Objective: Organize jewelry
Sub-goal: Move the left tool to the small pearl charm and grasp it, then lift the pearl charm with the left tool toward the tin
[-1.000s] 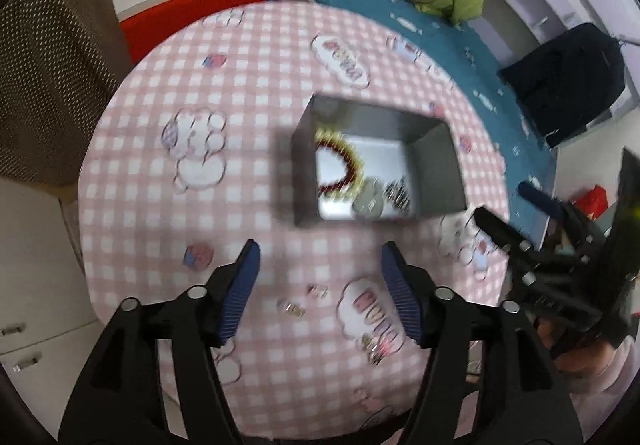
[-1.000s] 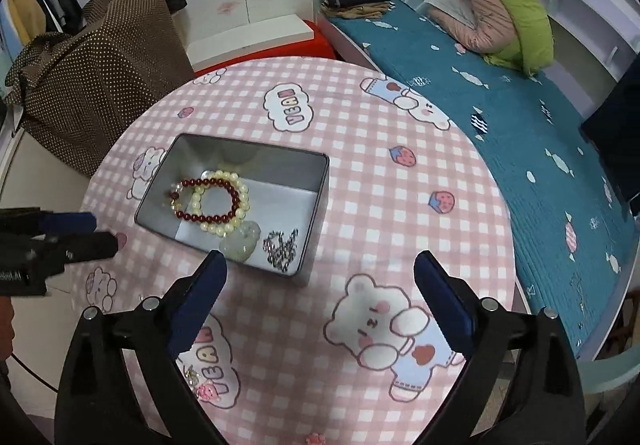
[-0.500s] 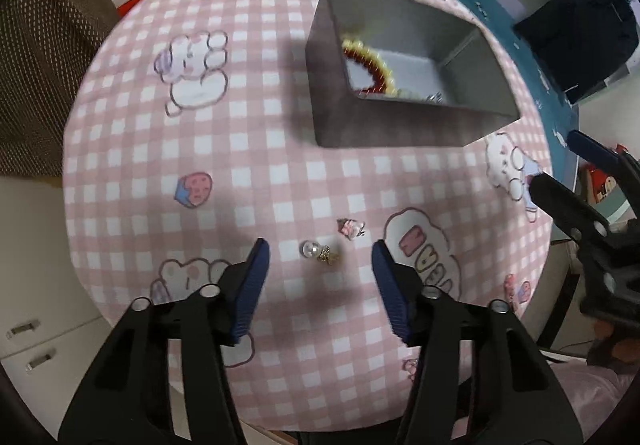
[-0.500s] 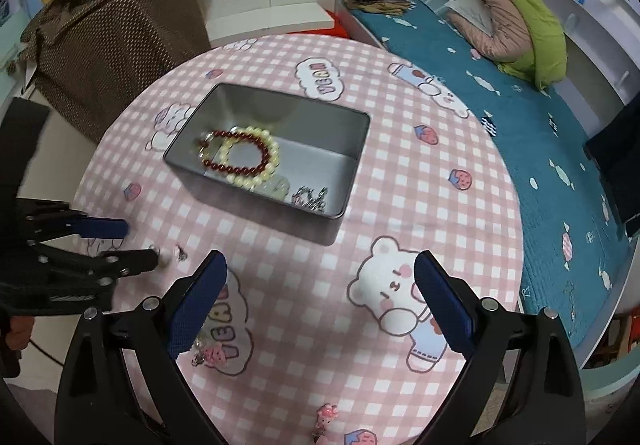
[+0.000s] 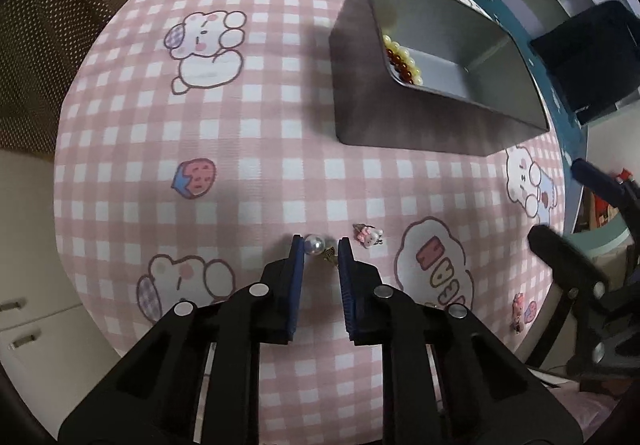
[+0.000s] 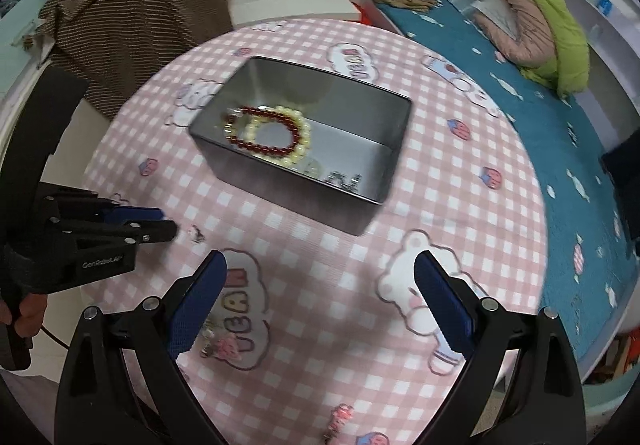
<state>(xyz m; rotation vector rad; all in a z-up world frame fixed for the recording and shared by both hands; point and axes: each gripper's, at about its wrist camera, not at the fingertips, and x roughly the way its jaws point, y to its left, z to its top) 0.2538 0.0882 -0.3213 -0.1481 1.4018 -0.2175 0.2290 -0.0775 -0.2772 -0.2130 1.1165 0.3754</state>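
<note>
Left gripper (image 5: 321, 245): low centre of the left wrist view, clamped on a pearl earring (image 5: 315, 244) resting on the pink checked tablecloth (image 5: 260, 149). Right gripper (image 6: 320, 285): jaws held wide apart, nothing between them. Metal tin (image 6: 288, 189): centre of the right wrist view, with a red and cream bead bracelet (image 6: 272, 137) and a small chain (image 6: 344, 179) lying inside. A pink charm (image 5: 369, 236) is seen just right of the left gripper. A second charm (image 5: 518, 311) is seen at lower right.
</note>
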